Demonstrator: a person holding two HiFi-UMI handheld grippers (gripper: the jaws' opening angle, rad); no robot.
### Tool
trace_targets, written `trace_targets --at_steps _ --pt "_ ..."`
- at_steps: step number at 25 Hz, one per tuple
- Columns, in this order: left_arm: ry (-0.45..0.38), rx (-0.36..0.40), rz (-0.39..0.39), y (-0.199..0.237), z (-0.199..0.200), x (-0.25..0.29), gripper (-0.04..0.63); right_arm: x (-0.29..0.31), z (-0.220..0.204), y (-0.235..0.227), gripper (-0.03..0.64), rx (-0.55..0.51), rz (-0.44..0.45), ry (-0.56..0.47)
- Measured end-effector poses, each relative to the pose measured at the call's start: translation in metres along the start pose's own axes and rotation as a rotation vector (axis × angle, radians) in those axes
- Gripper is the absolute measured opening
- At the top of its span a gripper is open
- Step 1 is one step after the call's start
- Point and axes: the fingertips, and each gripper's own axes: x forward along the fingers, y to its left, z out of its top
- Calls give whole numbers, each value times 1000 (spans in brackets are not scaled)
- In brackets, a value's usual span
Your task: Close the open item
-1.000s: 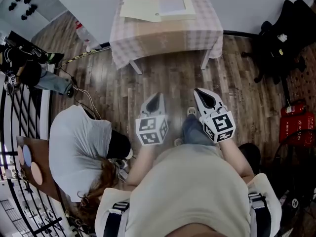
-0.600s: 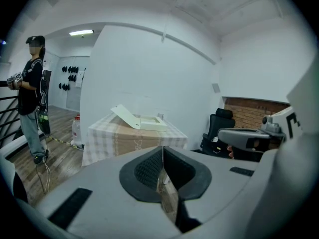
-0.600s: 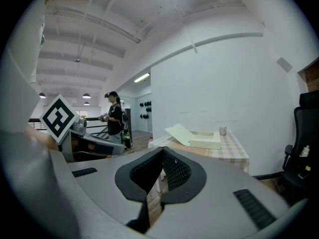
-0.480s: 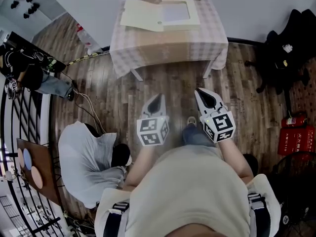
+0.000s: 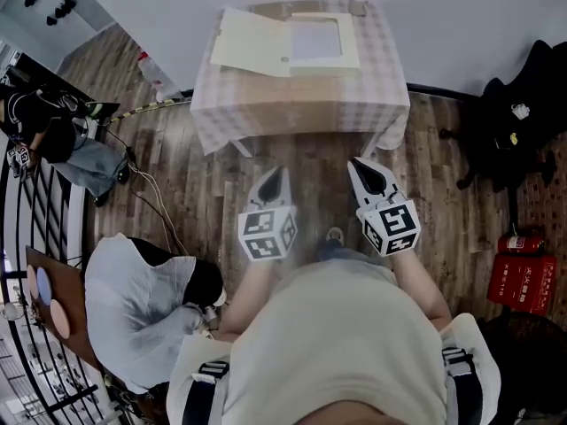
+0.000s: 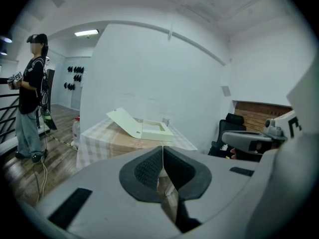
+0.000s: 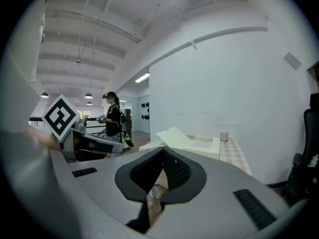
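Left gripper (image 5: 274,182) and right gripper (image 5: 372,181): side by side above the wooden floor (image 5: 204,175), short of the table. The left's jaws are closed tip to tip on nothing, and the right's appear closed and empty too, though its pads show dimly. Table (image 5: 301,104), checked cloth: carries one flat cream box (image 5: 326,42) along its far edge, lid (image 5: 252,42) lying open toward the far left corner, and a small cup (image 5: 357,7) at the far right corner.
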Motion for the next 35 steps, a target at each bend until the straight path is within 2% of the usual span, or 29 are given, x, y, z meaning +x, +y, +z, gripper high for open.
trace_targets --at_steps 9,17,25,35 --pt "-12 -14 24 -13 17 63 8 32 2 -61 0 -1 22 1" --pt "-15 -45 65 -10 27 101 8 59 4 -98 0 7 51 7" --pt "15 -48 106 4 25 123 8 79 -6 -118 0 40 59 20" --pt "28 -44 102 39 42 176 8 138 -3 -143 0 34 44 35"
